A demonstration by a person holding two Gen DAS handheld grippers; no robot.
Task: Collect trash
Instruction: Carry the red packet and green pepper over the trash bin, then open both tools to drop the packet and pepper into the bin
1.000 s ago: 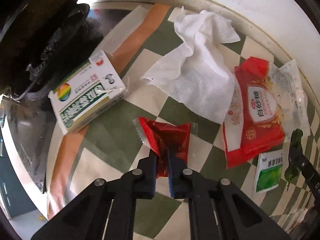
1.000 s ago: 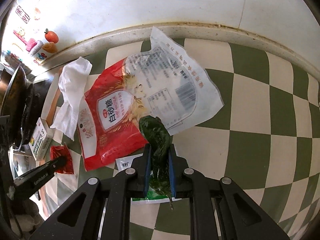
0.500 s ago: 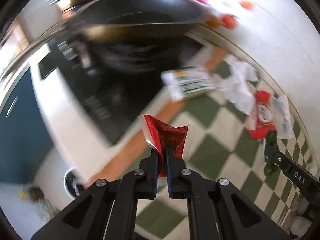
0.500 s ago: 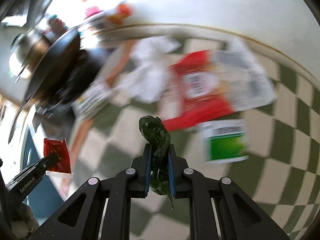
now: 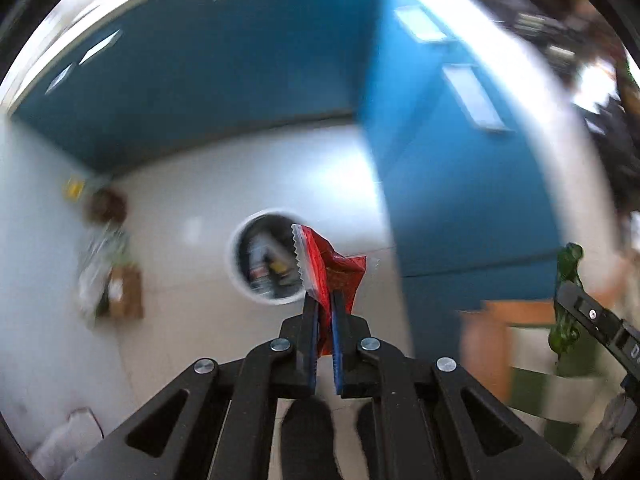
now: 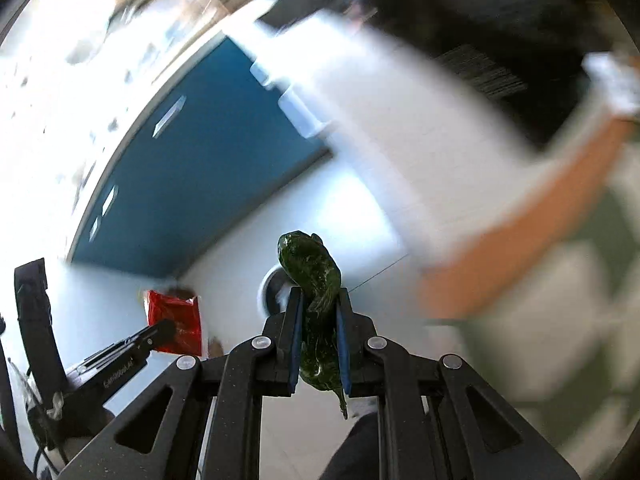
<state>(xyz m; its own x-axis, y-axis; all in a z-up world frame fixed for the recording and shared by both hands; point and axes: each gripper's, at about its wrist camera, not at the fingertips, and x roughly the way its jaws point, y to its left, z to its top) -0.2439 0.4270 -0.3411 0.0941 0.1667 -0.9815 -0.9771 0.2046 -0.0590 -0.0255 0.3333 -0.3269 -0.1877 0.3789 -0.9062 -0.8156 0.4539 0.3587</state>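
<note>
My left gripper [image 5: 324, 304] is shut on a red foil wrapper [image 5: 334, 272] and holds it in the air, above a round white trash bin [image 5: 240, 276] on the floor with rubbish inside. My right gripper [image 6: 318, 304] is shut on a dark green crumpled wrapper [image 6: 314, 276]. The bin [image 6: 270, 286] shows partly behind it in the right wrist view. The left gripper [image 6: 164, 326] with the red wrapper [image 6: 176, 318] shows at the left of the right wrist view. The right gripper's finger [image 5: 588, 316] and green wrapper [image 5: 568, 268] show at the right of the left wrist view.
Blue cabinet fronts [image 5: 460, 184] stand around a pale tiled floor [image 5: 180, 208]. The checkered counter with an orange edge [image 6: 520, 248] lies to the right. A brown box and a plastic bag [image 5: 120, 292] sit on the floor at left. Both views are motion-blurred.
Both grippers have swung away from the counter and now point down at the floor and the bin, each still holding its wrapper.
</note>
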